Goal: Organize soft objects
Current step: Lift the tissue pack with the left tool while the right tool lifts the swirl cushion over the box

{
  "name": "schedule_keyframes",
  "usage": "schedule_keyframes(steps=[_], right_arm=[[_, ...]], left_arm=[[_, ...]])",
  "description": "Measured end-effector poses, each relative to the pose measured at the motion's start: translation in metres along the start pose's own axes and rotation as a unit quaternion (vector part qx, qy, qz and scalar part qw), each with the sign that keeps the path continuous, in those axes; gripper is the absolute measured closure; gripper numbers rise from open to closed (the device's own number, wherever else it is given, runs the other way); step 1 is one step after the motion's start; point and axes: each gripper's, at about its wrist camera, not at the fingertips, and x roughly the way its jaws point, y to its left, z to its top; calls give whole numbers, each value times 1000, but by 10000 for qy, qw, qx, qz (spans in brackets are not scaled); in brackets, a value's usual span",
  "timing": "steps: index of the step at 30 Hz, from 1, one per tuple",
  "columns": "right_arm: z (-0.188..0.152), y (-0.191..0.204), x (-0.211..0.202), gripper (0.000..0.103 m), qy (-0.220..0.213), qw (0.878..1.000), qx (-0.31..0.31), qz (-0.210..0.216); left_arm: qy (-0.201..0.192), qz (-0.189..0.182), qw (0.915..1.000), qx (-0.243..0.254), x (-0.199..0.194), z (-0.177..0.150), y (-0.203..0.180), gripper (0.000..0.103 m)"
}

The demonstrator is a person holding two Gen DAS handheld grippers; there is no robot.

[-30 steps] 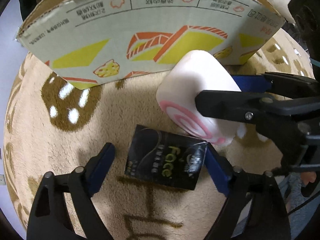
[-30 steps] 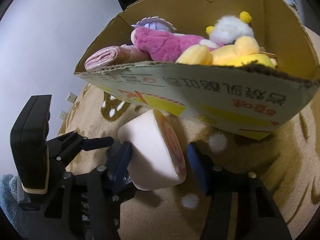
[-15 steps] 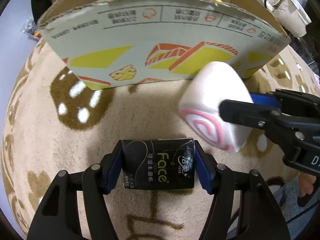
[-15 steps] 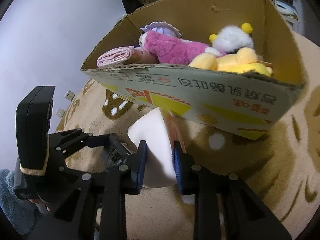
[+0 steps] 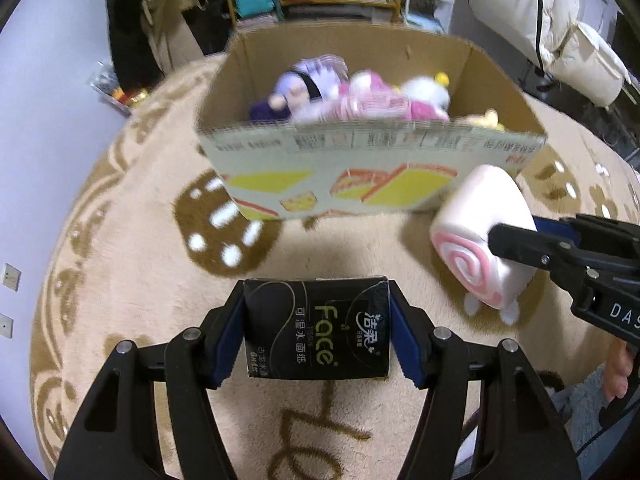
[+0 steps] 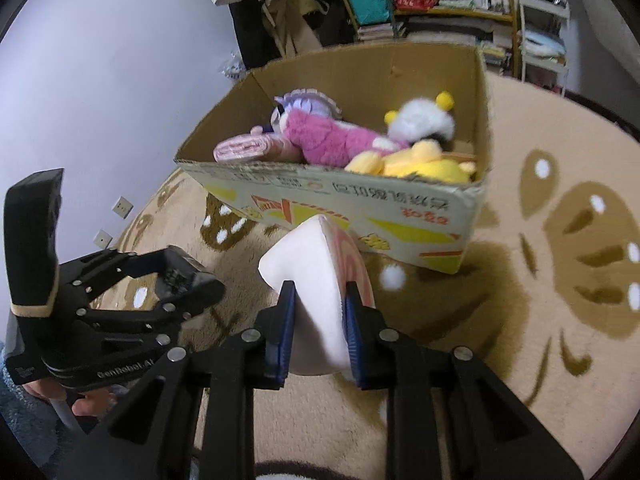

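Left wrist view: left gripper (image 5: pixel 316 332) clamped on black tissue pack (image 5: pixel 317 328), held above the rug (image 5: pixel 120 248), in front of the cardboard box (image 5: pixel 360 172); right gripper (image 5: pixel 520 236) beside it pinching the swirl cushion (image 5: pixel 480 248) near box's front right corner. Right wrist view: right gripper (image 6: pixel 320 320) closed on white swirl cushion (image 6: pixel 320 280), just before box (image 6: pixel 340 208); plush toys (image 6: pixel 360 144) inside box; left gripper (image 6: pixel 176 280) left of it.

The toys (image 5: pixel 352 96) in the box (image 5: pixel 372 152) look blurry, and its front wall hides their lower parts. The pack (image 6: pixel 180 276) is mostly hidden.
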Motion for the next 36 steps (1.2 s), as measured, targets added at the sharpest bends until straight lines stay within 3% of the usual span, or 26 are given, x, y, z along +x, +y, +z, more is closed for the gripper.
schedule_keyframes(steps=[9,20,36], right_arm=[[-11,10,-43,79,-551,9976,4,-429],[-9,14,-91,79,-1359,9861,-13,-959],[22,10,-105,79,-2079,9722,-148,-1064]], left_arm=[[-808,268,9963,-103,-52,3,-9,39],[-1804,587,9813,-329,-105,16,-10,39],[-2551,651,9644,-248,-131,49,-17,39]])
